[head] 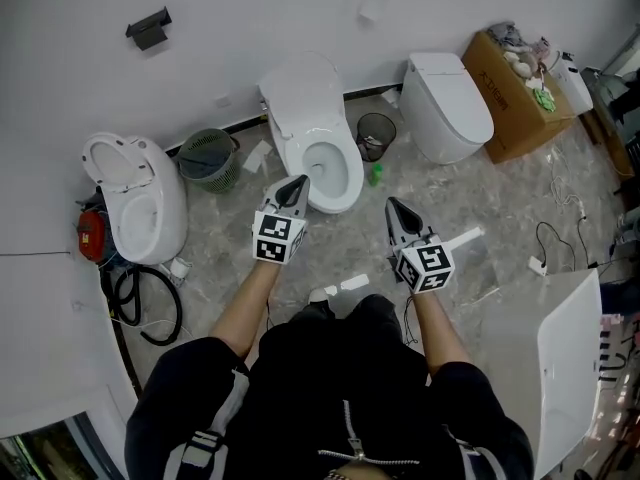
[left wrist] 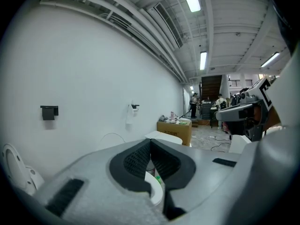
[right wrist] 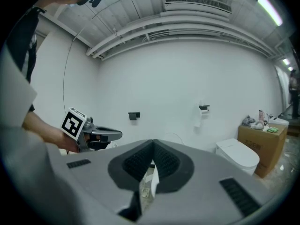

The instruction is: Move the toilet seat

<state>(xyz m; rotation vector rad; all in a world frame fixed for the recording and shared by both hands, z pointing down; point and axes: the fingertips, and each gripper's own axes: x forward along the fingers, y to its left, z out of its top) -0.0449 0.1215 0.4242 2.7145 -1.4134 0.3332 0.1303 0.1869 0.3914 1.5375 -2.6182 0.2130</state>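
While both grippers hang over a grey marbled tile floor (head: 480, 198) that meets a plain white wall (head: 230, 18), each has its jaws pressed together with nothing between them. The left gripper (head: 293, 190) points its tip at the near left rim of the middle toilet (head: 300, 93). The right gripper (head: 393, 208) sits well apart from it over bare tile.

Three white toilets stand along the wall. The left toilet (head: 135, 198) has its lid raised, and the right toilet (head: 447, 103) has its lid down. On the middle one the lid leans back against the wall, and the toilet seat (head: 350, 175) appears to lie flat on the bowl, just ahead of the left gripper.

Two bins stand between the toilets: a green bin (head: 210, 158) and a black mesh bin (head: 376, 134). A small green bottle (head: 376, 174) is by the mesh one. Two black holders (head: 148, 28) are fixed to the wall. One cardboard box (head: 510, 103) holding odds and ends stands to the right. A black hose (head: 140, 303) coils on the floor at the left.
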